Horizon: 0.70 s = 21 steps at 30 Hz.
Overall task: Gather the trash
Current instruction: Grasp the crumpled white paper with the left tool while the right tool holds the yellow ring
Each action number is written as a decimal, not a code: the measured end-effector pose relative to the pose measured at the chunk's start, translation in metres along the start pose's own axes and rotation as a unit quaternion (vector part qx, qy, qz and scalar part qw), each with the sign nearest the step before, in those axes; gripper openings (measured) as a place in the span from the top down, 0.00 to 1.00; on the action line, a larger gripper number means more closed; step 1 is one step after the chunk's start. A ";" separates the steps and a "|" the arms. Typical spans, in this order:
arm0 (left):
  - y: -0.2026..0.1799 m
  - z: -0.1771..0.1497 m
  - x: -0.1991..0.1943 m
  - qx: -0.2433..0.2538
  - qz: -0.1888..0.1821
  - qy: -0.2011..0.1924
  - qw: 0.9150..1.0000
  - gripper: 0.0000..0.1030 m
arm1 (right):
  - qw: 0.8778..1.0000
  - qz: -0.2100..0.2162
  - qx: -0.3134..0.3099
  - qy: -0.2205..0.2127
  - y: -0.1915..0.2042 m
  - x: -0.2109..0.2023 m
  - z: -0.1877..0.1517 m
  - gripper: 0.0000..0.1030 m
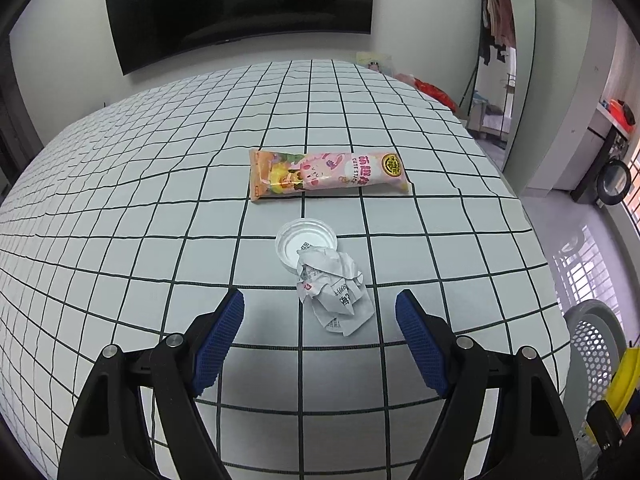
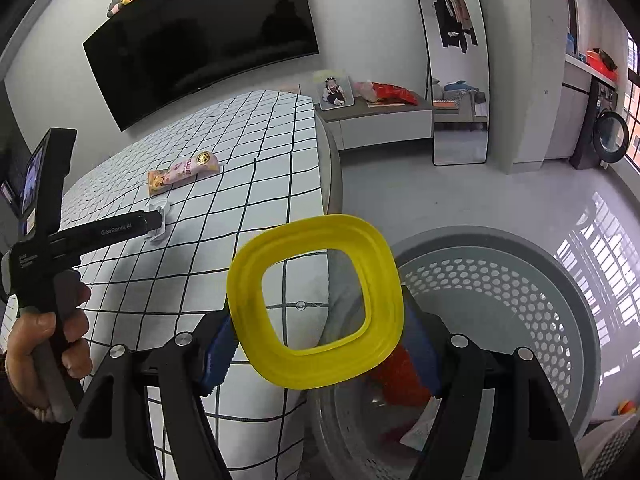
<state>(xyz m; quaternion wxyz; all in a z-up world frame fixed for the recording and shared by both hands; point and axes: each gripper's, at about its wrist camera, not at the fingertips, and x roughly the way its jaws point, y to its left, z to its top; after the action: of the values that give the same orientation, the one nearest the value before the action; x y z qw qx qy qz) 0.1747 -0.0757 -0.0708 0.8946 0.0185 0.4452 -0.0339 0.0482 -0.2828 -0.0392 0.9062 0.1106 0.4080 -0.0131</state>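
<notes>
A crumpled white paper (image 1: 334, 294) lies on the checked tablecloth (image 1: 120, 208), partly over a round white lid (image 1: 298, 240). A pink snack wrapper (image 1: 328, 174) lies farther back. My left gripper (image 1: 320, 312) is open and empty, with the paper between its blue pads. My right gripper (image 2: 320, 344) is shut on a yellow ring-shaped lid (image 2: 316, 300) and holds it at the table's edge, beside the grey perforated bin (image 2: 500, 288). The left gripper (image 2: 154, 220) and wrapper (image 2: 184, 170) also show in the right wrist view.
The bin holds red and white trash (image 2: 404, 380) and stands on the floor right of the table. A black TV (image 1: 240, 4) hangs on the back wall. A low bench (image 2: 376, 120) with a photo and bags stands behind.
</notes>
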 end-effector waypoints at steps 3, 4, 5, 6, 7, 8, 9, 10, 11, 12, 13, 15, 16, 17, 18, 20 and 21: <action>0.000 0.004 0.007 -0.006 0.006 -0.001 1.000 0.27 | 1.000 0.001 0.004 0.001 -0.004 0.001 -0.001 0.32; 0.000 0.005 0.009 -0.007 0.010 -0.001 1.000 0.27 | 1.000 0.002 0.005 0.002 -0.005 0.002 -0.001 0.32; 0.000 0.005 0.012 -0.007 0.012 0.001 1.000 0.29 | 1.000 0.003 0.006 0.002 -0.006 0.002 -0.001 0.32; 0.000 0.005 0.014 -0.006 0.014 0.003 1.000 0.33 | 1.000 0.003 0.007 0.002 -0.007 0.002 -0.002 0.32; 0.000 0.006 0.016 -0.005 0.016 0.005 1.000 0.36 | 1.000 0.003 0.008 0.003 -0.007 0.002 -0.003 0.32; 0.000 0.007 0.018 -0.004 0.017 0.007 1.000 0.40 | 1.000 0.004 0.008 0.003 -0.007 0.003 -0.003 0.32; 0.000 0.007 0.019 -0.005 0.017 0.010 1.000 0.45 | 1.000 0.004 0.009 0.003 -0.008 0.003 -0.003 0.32; 0.001 0.007 0.020 -0.006 0.015 0.013 1.000 0.50 | 1.000 0.004 0.010 0.003 -0.008 0.003 -0.003 0.32; 0.001 0.008 0.021 -0.006 0.013 0.017 1.000 0.58 | 1.000 0.004 0.010 0.003 -0.008 0.002 -0.004 0.32; 0.002 0.007 0.022 -0.006 0.012 0.020 1.000 0.67 | 1.000 0.005 0.011 0.002 -0.008 0.002 -0.004 0.32; 0.002 0.007 0.022 -0.005 0.009 0.022 1.000 0.67 | 1.000 0.005 0.011 0.002 -0.008 0.001 -0.004 0.32; 0.003 0.006 0.019 -0.003 0.005 0.020 1.000 0.68 | 1.000 0.005 0.010 0.001 -0.008 0.001 -0.003 0.32; 0.003 0.005 0.017 -0.002 0.003 0.019 1.000 0.68 | 1.000 0.005 0.010 0.001 -0.008 0.000 -0.003 0.32; 0.004 0.004 0.014 -0.002 0.000 0.017 1.000 0.68 | 1.000 0.005 0.010 0.001 -0.008 0.000 -0.003 0.32; 0.005 0.003 0.010 -0.001 -0.002 0.014 1.000 0.68 | 1.000 0.005 0.011 0.001 -0.007 0.000 -0.003 0.32; 0.006 0.001 -0.001 0.004 -0.003 0.004 1.000 0.68 | 1.000 0.006 0.011 0.000 -0.008 -0.001 -0.003 0.32; 0.005 -0.001 -0.006 0.007 -0.003 -0.001 1.000 0.68 | 1.000 0.005 0.011 -0.001 -0.007 -0.002 -0.003 0.32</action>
<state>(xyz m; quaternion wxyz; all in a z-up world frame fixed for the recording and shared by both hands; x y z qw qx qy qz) 0.1708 -0.0704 -0.0663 0.8950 0.0234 0.4438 -0.0394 0.0441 -0.2895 -0.0408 0.9051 0.1231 0.4068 -0.0130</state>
